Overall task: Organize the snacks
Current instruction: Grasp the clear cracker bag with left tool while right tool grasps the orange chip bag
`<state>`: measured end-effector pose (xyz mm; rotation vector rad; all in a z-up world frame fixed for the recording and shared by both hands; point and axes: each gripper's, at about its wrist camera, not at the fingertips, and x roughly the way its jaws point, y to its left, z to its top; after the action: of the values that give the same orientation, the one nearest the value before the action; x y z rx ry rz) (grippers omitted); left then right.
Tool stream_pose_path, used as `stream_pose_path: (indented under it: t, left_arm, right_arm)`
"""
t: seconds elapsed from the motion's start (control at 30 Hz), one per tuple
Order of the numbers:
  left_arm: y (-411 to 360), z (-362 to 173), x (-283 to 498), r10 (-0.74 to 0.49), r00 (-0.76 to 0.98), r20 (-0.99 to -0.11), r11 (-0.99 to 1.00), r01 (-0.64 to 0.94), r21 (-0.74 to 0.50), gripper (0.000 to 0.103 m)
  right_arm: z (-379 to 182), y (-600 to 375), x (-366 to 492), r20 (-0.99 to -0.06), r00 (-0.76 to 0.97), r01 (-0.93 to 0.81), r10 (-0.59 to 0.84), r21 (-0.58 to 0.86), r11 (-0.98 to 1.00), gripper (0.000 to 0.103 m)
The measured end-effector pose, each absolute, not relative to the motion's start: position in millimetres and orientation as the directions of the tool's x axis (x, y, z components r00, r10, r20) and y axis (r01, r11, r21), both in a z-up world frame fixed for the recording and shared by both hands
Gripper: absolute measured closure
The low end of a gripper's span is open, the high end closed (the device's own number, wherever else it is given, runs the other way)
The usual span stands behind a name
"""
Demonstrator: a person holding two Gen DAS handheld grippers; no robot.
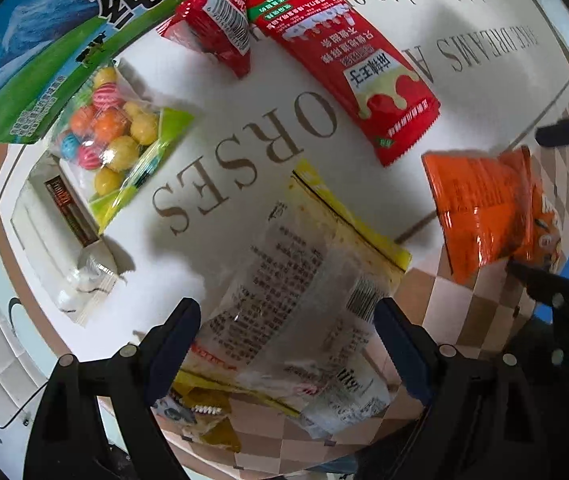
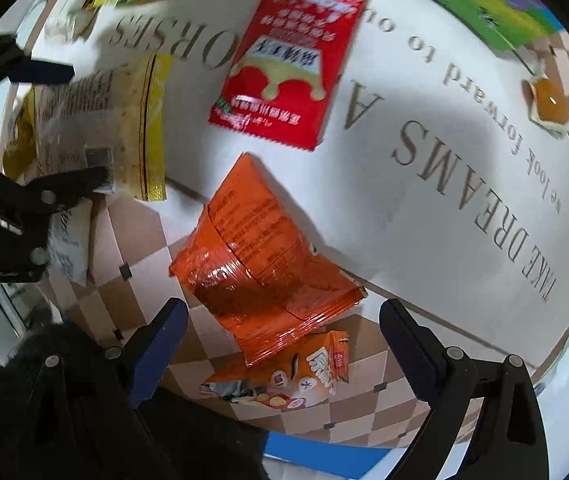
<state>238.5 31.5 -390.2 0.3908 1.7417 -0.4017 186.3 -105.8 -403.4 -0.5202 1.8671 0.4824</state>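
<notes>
Flanking orange packet (image 2: 260, 276): red sachet (image 2: 292, 56); yellow-edged packet (image 2: 124, 120).

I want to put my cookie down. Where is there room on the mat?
Most room: the white stretch of mat right of the long red packet, up to the small jelly cup. A smaller patch lies between the gumball bag and the yellow-edged packet. The near edge is crowded, by the orange chip bag.
</notes>
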Motion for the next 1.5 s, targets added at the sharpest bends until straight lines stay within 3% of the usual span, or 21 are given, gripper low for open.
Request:
stream_pose_path:
  t: [0.33, 0.43, 0.57, 0.7, 0.83, 1.0, 1.27, 1.4, 1.5]
  left_arm:
    - [45, -372, 229, 0.043, -0.177, -0.983, 0.879, 0.474, -0.047, 0.014]
    - [45, -369, 233, 0.036, -0.188, -0.981, 0.863, 0.500, -0.065, 0.014]
    - [36, -372, 218, 0.044, -0.213, -0.976, 0.815, 0.573, -0.088, 0.014]
    - [25, -388, 208, 0.086, -0.237, -0.968, 0.782, 0.619, -0.082, 0.014]
    - [14, -407, 212, 0.140, -0.234, -0.962, 0.775, 0.630, -0.040, 0.014]
    - [19, -409, 234, 0.113, -0.235, -0.966, 0.874, 0.486, -0.016, 0.026]
    - [81, -413, 262, -0.122, -0.290, -0.949, 0.991, -0.080, -0.103, 0.031]
    - [89, -419, 256, -0.173, -0.287, -0.942, 0.981, -0.139, -0.137, 0.031]
    - [90, -423, 253, -0.141, -0.295, -0.945, 0.990, -0.070, -0.126, 0.030]
  right_arm:
    - [-437, -81, 167, -0.930, -0.307, -0.711, -0.202, 0.083, 0.698, 0.005]
    - [-443, -82, 159, -0.931, -0.285, -0.721, -0.229, 0.051, 0.691, 0.014]
    - [-441, -103, 171, -0.927, -0.325, -0.592, -0.188, 0.045, 0.805, 0.021]
    - [-438, -134, 184, -0.932, -0.321, -0.465, -0.167, 0.002, 0.885, 0.022]
    - [-447, -152, 185, -0.908, -0.404, -0.377, -0.113, 0.053, 0.925, 0.021]
    - [-449, -175, 200, -0.904, -0.421, -0.299, -0.069, 0.066, 0.952, 0.020]
    - [-437, -237, 236, -0.916, -0.374, 0.097, 0.143, 0.115, 0.989, 0.027]
    - [-441, -263, 242, -0.873, -0.380, 0.277, 0.307, 0.210, 0.938, 0.018]
    - [-437, -277, 247, -0.873, -0.369, 0.278, 0.319, 0.224, 0.934, 0.010]
